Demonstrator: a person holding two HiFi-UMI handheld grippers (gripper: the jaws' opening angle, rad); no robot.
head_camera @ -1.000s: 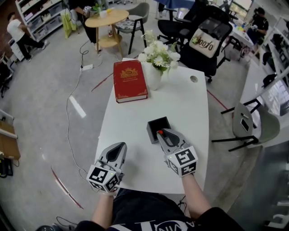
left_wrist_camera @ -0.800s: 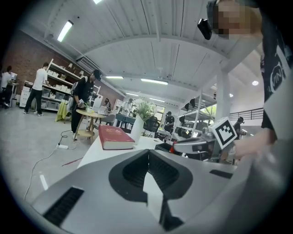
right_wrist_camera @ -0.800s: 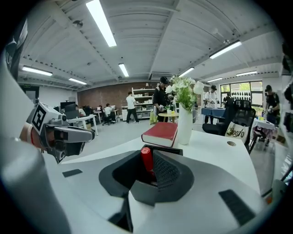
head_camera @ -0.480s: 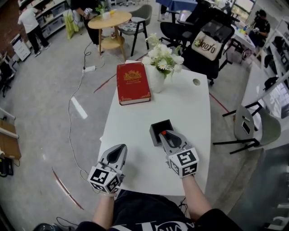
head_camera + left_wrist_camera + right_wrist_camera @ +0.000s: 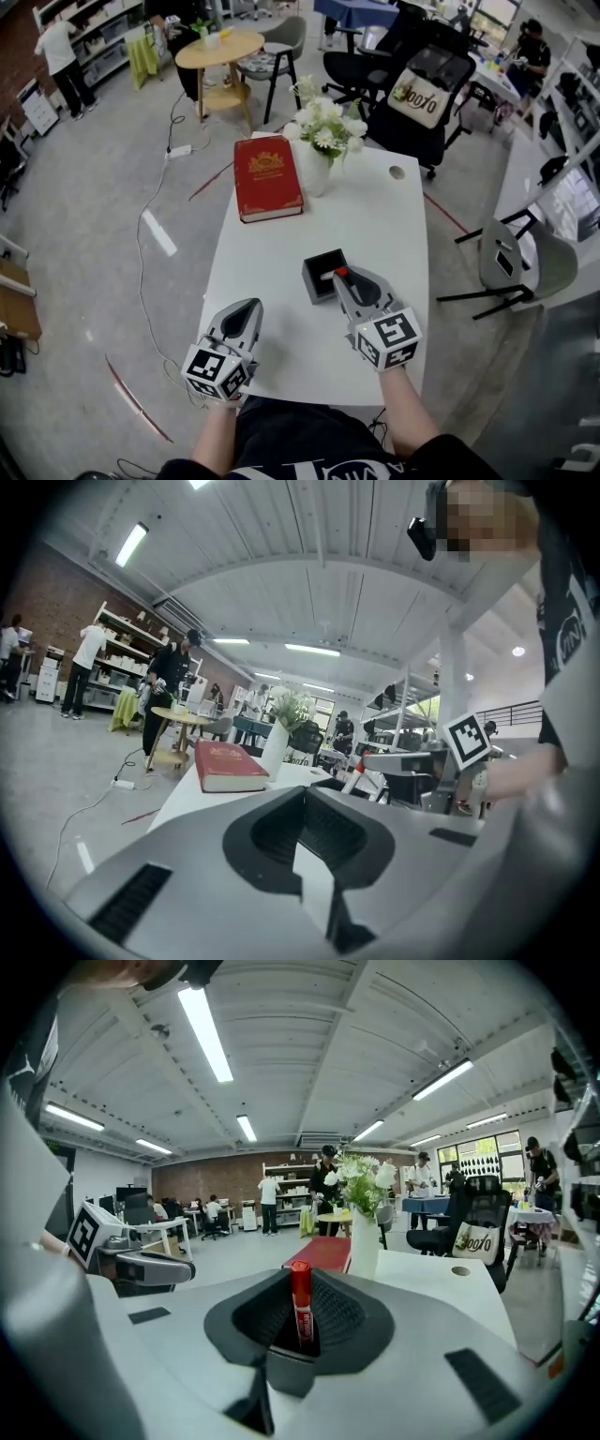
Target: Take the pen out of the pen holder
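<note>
The black square pen holder (image 5: 323, 275) stands on the white table (image 5: 375, 225), just ahead of my right gripper (image 5: 341, 277). That gripper is shut on a red-capped pen (image 5: 300, 1299), which stands upright between its jaws. The pen (image 5: 339, 273) sits over the holder's near right edge, and its lower end is hidden. From the left gripper view, the pen (image 5: 356, 772) slants down toward the holder (image 5: 330, 783). My left gripper (image 5: 246, 306) rests near the table's front left, shut, with nothing in it.
A red book (image 5: 267, 177) lies at the table's far left, beside a white vase of flowers (image 5: 322, 141). A cable hole (image 5: 397, 172) is at the far right corner. Black chairs (image 5: 427, 75) and a round wooden table (image 5: 219, 49) stand beyond.
My right gripper has risen a little with the pen still in it. The left gripper has stayed in place.
</note>
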